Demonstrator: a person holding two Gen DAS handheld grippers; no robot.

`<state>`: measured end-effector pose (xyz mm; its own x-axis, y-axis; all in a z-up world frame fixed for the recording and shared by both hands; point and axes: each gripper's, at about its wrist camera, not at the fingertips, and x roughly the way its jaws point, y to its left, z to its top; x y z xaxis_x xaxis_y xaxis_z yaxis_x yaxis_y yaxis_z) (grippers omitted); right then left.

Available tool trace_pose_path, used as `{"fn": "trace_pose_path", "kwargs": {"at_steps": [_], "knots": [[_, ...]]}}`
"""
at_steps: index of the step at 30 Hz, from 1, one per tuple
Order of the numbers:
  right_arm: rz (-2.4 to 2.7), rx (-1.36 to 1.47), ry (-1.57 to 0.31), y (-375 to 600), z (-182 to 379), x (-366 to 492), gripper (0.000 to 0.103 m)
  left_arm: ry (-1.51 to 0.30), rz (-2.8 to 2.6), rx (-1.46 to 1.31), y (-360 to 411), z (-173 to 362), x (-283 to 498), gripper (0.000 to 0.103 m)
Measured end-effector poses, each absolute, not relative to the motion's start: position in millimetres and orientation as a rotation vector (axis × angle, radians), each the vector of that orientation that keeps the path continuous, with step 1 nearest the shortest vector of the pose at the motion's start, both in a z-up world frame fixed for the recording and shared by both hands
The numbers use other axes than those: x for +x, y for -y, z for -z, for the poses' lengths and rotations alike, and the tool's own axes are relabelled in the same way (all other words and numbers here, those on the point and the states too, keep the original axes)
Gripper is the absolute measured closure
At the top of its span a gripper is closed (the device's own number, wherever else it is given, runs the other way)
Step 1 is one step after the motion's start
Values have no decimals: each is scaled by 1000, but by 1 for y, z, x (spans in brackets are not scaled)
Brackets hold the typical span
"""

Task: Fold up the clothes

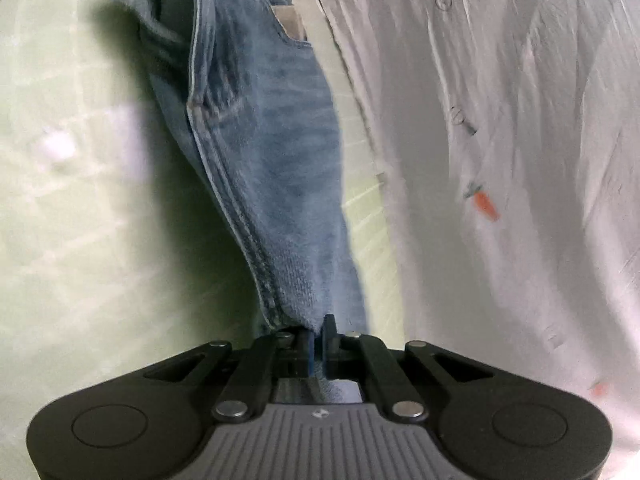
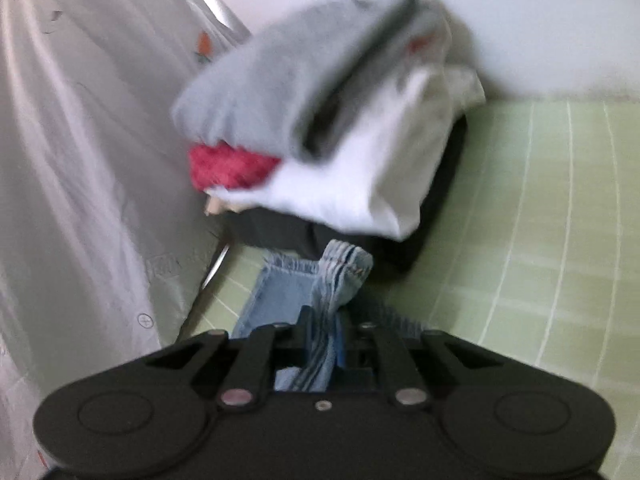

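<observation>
Green sheeting with a pale grid of lines [image 2: 540, 240] covers the surface under everything in both wrist views; what lies beneath it cannot be told. A white button-up garment [image 1: 500, 160], printed with small orange carrot shapes, fills the right side of the left wrist view and the left side of the right wrist view; whether it is worn or hanging is unclear.

Next in size is a heap of clothes [image 2: 320, 120] against the white wall in the right wrist view: a grey piece on top, a white one under it, a red knit bundle at its left edge and something dark at the bottom. The view is blurred, so finer detail is lost.

Blue jeans [image 1: 264, 152] stretch away from the left gripper [image 1: 316, 336], with a seam running along their left edge and a small pale label near the far end. They lie between the green sheeting and the white garment. The left jaws are closed on the near end of the denim, which is pinched between the blue pads.

The right gripper [image 2: 322, 332] also clamps the jeans: a bunched fold of denim with a stitched hem rises from between its jaws, and more denim spreads just beyond, in front of the heap.
</observation>
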<state>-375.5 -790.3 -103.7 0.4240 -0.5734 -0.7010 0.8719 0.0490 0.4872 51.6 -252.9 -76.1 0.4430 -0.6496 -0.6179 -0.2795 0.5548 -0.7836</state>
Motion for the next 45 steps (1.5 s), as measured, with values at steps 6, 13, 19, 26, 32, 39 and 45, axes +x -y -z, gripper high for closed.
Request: {"fn": "trace_pose_path", "kwargs": {"at_steps": [6,13,19,26,32,39,45], "knots": [[1181,881,-589,786,113,-366,90,-1298,181,-903,255,125,42,79],[1176,577,-719,733,101,-309,26,-1222,197,-794,242,107,54,49],[1012,467,-720,689,100,-260,4,-1101,144,-890,204,108,69,30],[946,513,-796,661,113,-231,2,-1005,63,-946,160,110,101,27],[950,536,-828,642,116,-218,1,-956,34,-877,129,111,134,24],[1000,569,-823,620,116,-214,1,-867,-18,-748,101,110,156,21],[1026,621,-839,600,123,-213,1,-805,-9,-798,85,121,183,30]]}}
